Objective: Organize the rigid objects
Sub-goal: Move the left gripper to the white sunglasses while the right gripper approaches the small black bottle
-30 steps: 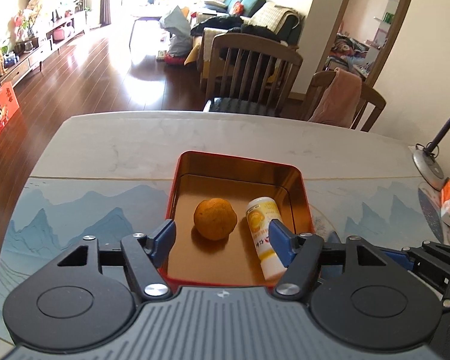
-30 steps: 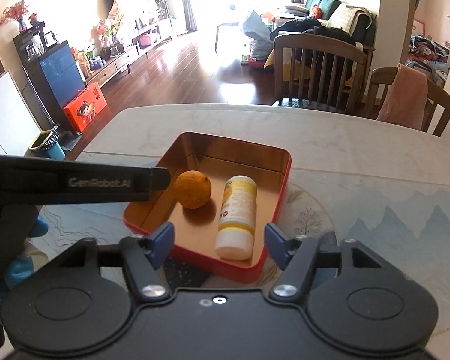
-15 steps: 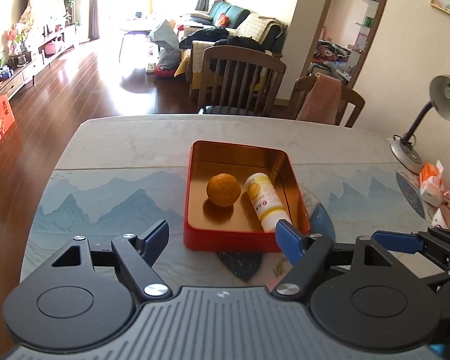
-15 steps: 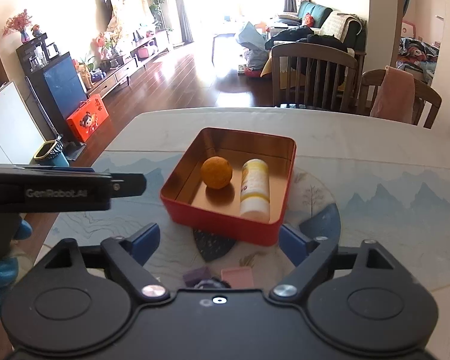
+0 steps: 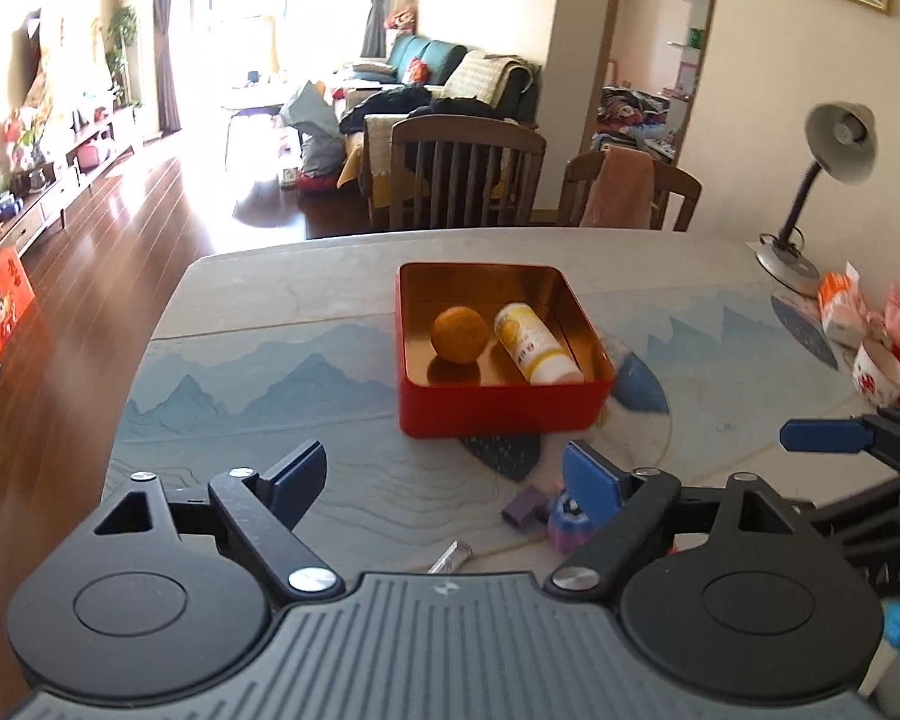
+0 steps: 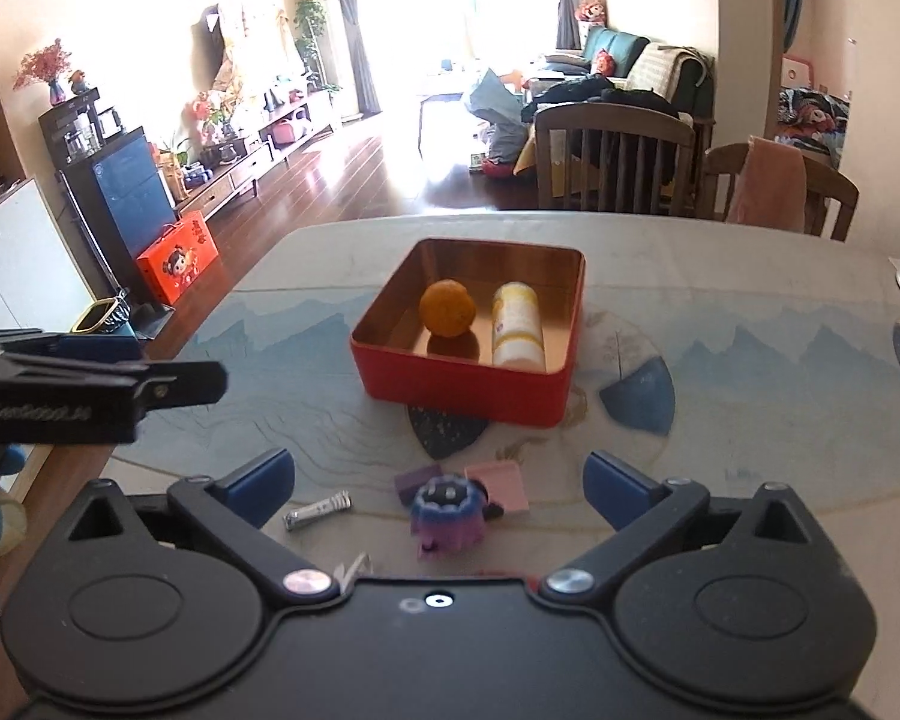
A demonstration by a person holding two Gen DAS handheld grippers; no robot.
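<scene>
Writing: white letters on the black body of the left gripper, seen at the left edge of the right wrist view, read roughly "GenRobot.AI", blurred. The print on the bottle label is too small to read.
Left gripper [image 5: 444, 477]: jaws released and spread wide, holding nothing, hanging above the near edge of the desk [image 5: 258, 372].
Desk surface: pale marble-look top covered by a mat printed with blue mountains.
Small silver metal cylinder [image 6: 318, 510]: lies on its side near the near edge, left of the purple pieces, touching nothing.
Dark purple block [image 6: 418, 480]: lies on the mat just left of the round toy.
Round purple-and-blue toy with a dark top [image 6: 448, 514]: sits between the two fingers of the right gripper in its view, close to the near edge; whether it touches the blocks cannot be told.
Pink flat square block [image 6: 501, 483]: lies just right of the toy.
Right gripper [image 6: 438, 483]: jaws released, wide apart, grasping nothing, above the small pieces.
Red rectangular metal tin with a gold inside [image 6: 468, 381]: stands mid-desk, beyond the small pieces, lid off.
Tin contents: a round orange fruit [image 6: 447, 308] on the left; beside it on the right a white-and-yellow plastic bottle [image 6: 515, 325] lying on its side.
Far right edge: a grey gooseneck lamp [image 5: 822, 180], an orange-and-white packet [image 5: 837, 300] and a white cup with red marks [image 5: 879, 369].
</scene>
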